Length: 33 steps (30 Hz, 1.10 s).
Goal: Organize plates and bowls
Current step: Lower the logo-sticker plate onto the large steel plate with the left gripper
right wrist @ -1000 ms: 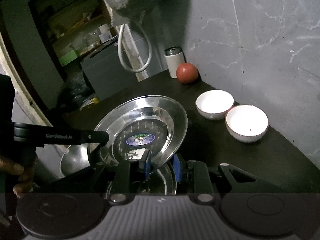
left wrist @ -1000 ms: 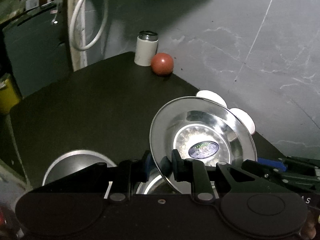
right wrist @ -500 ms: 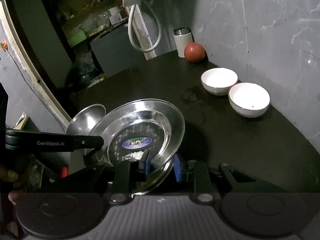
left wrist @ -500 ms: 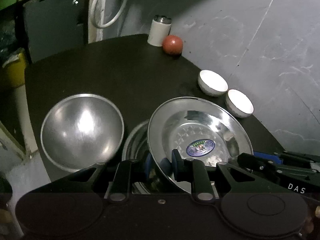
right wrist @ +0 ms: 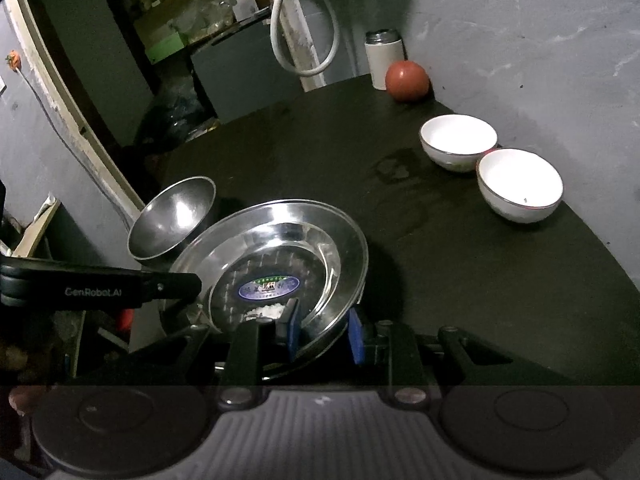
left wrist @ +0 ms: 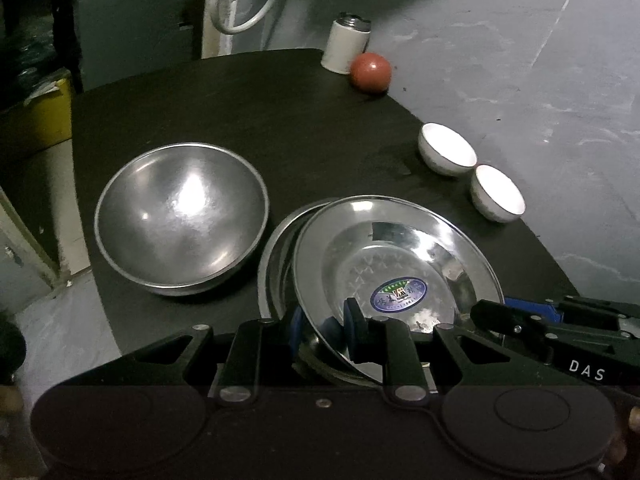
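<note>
A steel plate with a blue oval sticker is held slightly tilted just over a second steel plate that lies on the black table. My left gripper is shut on the near rim of the sticker plate. My right gripper is shut on the same plate's rim from the other side. A large steel bowl stands just left of the plates. Two white bowls sit side by side at the table's right edge.
A red ball and a white canister stand at the far corner by the grey wall. A dark cabinet and a white hose loop lie beyond the table. A yellow bin is off the left edge. The table's middle is bare black surface.
Both grippers have drawn back and up with the plate between them. The plate has gone from steeply tilted to nearly flat over the lower plate, and the large bowl has come fully into view.
</note>
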Available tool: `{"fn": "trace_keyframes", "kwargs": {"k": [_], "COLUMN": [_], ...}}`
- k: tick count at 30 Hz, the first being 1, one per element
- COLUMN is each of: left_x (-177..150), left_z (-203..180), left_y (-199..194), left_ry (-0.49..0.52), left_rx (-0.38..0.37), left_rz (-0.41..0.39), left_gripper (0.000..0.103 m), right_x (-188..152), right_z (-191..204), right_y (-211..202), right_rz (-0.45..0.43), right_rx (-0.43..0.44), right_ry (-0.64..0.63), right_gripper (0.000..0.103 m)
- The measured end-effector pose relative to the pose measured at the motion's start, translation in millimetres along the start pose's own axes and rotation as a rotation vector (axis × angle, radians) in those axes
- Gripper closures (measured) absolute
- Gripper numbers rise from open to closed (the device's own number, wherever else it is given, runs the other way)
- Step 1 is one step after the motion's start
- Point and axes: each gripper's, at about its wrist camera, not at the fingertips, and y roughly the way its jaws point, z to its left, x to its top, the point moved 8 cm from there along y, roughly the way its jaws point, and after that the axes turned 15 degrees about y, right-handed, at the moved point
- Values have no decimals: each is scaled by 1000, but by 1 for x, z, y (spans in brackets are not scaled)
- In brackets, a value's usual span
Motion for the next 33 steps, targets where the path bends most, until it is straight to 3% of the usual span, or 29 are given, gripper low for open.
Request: {"fn": "trace_keyframes", "kwargs": {"k": [14,33], "left_x": [-5,-4], "left_z": [8,5], "left_y": [3,6], "left_ry": [-28,-15], "left_rx": [51,65], "left_rz": [24,32], "left_gripper": [79,76], "right_x": [2,2], "right_z": [3,7], "right_y": [16,18], "right_rz": [29,32], "right_rx": [-2,-19], "right_ry": [-26,-51], "right_gripper": [74,71]}}
